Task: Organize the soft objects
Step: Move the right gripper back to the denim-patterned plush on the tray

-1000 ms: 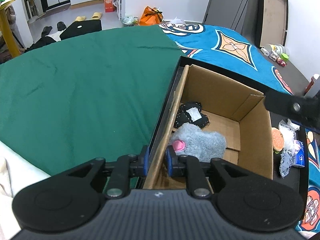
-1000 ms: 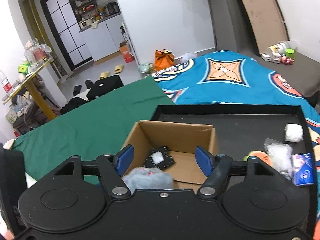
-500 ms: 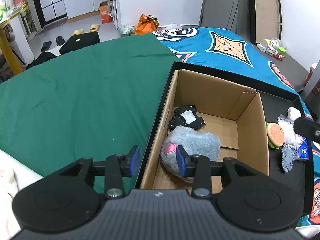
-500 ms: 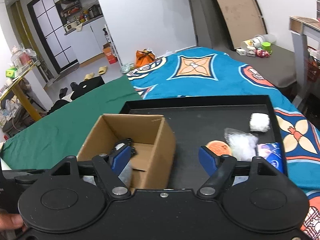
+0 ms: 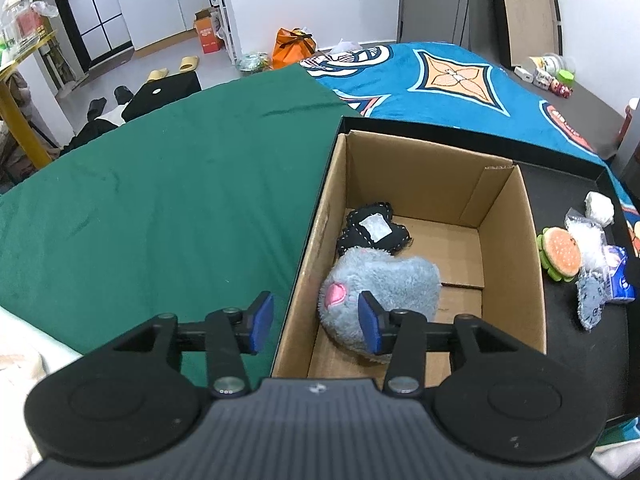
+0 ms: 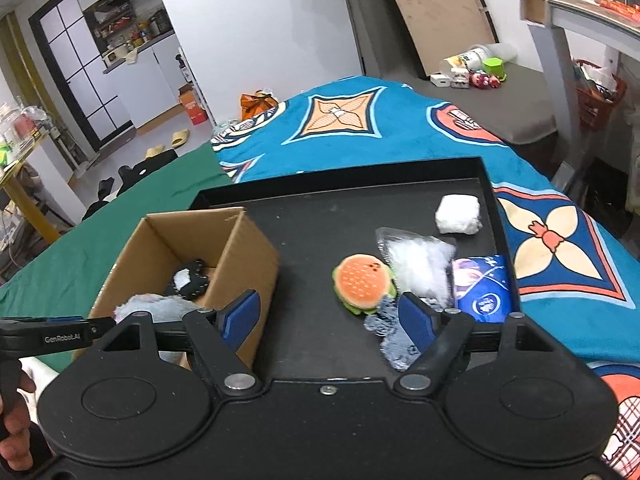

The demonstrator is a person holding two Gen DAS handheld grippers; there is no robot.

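Two soft toys are boxed in the cardboard box (image 5: 420,184), burger plush (image 6: 362,282) and others are left; left gripper (image 5: 316,322) jaws just parted, right gripper (image 6: 326,316) wide, both empty.

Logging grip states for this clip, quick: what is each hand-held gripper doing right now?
Left hand-held gripper: open, jaws just opened, straddling the cardboard box wall, gripping nothing.
Right hand-held gripper: open, jaws just widened, empty.

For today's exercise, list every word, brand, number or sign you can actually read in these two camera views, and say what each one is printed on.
"GenRobot.AI": white lettering on the black bar of the left claw, seen at the left edge of the right wrist view.
Blue packet on the black tray: round logo and print, too blurred to read.
Orange box on the floor: label too small to read.
Containers by the far wall: print unreadable.
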